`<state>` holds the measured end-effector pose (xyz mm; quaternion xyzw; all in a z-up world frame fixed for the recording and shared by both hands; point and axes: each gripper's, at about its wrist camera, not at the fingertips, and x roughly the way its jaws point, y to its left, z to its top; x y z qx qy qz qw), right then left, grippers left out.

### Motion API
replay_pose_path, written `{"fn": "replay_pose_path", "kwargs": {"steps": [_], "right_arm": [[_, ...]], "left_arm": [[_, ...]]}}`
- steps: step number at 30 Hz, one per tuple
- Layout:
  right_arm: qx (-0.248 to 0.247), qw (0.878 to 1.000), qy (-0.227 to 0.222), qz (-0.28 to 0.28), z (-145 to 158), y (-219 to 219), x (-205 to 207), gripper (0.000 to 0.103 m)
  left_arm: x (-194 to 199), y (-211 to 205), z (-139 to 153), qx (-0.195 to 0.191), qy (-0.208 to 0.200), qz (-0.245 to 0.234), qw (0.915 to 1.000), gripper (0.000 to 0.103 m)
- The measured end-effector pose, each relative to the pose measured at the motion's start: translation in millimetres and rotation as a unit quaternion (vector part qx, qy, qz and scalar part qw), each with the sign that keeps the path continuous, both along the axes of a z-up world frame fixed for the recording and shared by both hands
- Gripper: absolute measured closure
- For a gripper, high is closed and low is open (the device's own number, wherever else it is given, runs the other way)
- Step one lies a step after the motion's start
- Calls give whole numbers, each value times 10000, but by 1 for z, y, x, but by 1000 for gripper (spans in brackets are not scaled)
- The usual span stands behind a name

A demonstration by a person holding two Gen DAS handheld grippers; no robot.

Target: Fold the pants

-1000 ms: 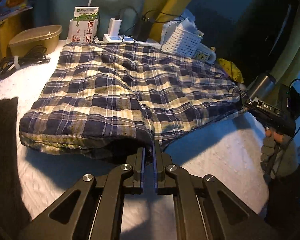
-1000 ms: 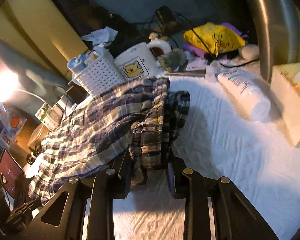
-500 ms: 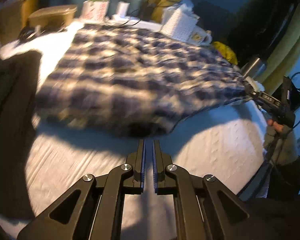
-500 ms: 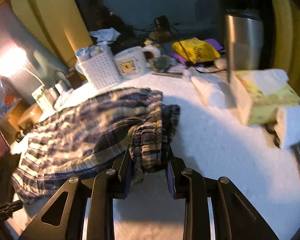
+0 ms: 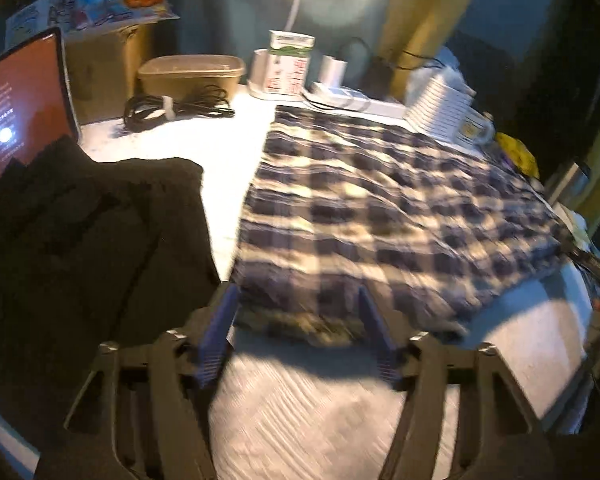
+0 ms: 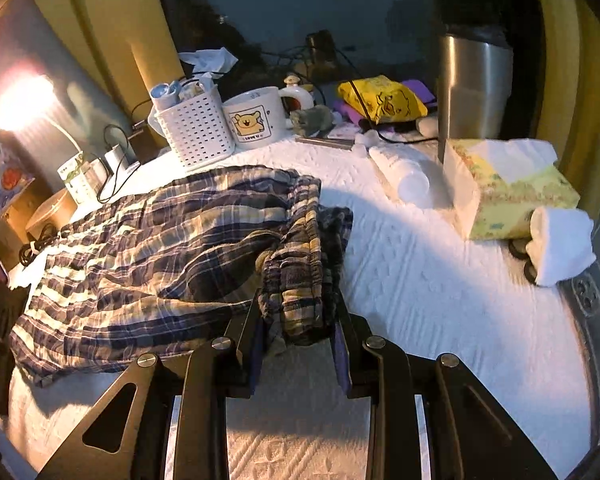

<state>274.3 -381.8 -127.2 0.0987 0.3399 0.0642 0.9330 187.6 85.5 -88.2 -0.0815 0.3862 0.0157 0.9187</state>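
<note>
A white quilted cover (image 6: 440, 280) with a raised, stitched pattern is spreading across the whole work surface, and the plaid pants (image 6: 160, 248), soft crinkled cloth in navy and cream, are lying on it folded into a broad slab. The right gripper (image 6: 298, 320) is pinching the bunched, gathered waistband end, its jaws standing narrowly apart with the thick roll of fabric pressed between the pads. The left gripper (image 5: 296, 320) is hovering at the opposite edge of the pants (image 5: 380, 208), its jaws opening, nothing held, the hem just ahead of the blue ribbed pads. Only the left view is showing a dark folded garment (image 5: 80, 260) beside the pants. Only the right view is showing a steel tumbler (image 6: 474, 88), a yellow tissue box (image 6: 508, 196), a perforated white basket (image 6: 196, 128) and a bear-print mug (image 6: 256, 120).
</note>
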Motion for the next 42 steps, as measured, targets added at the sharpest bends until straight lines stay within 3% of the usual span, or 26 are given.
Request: {"fn": "replay_pose_path", "kwargs": {"steps": [5, 7, 8, 10, 20, 23, 25, 28, 32, 38, 42], "right_arm": [[-40, 10000, 5, -1, 0, 1, 2, 74], [-43, 10000, 24, -15, -2, 0, 4, 74], [-43, 10000, 28, -22, -2, 0, 4, 74], [-25, 10000, 34, -43, -4, 0, 5, 74], [20, 9993, 361, 58, -27, -7, 10, 74], [-84, 9991, 402, 118, -26, -6, 7, 74], [6, 9995, 316, 92, -20, -10, 3, 67], [-118, 9999, 88, -58, -6, -13, -4, 58], [-269, 9991, -196, -266, 13, -18, -12, 58], [-325, 9986, -412, -16, 22, -4, -9, 58], [-370, 9974, -428, 441, 16, 24, 0, 58]], "left_arm": [[16, 2, -15, 205, 128, -66, 9997, 40], [19, 2, -19, 150, 166, -113, 9997, 73], [21, 2, -22, 256, 273, -85, 9993, 96], [19, 2, -23, 417, 240, -156, 9987, 100], [12, 7, -17, 567, 356, 35, 9977, 98], [10, 5, -2, 596, 216, 37, 9980, 98], [10, 1, 8, 610, 83, -3, 9981, 98], [10, -13, 25, 591, -222, -184, 9978, 94], [16, -37, 33, 712, -441, -343, 9959, 69], [25, -80, 23, 348, -440, -1150, 9918, 67], [39, -102, 1, 265, -95, -1426, 9894, 67]]}}
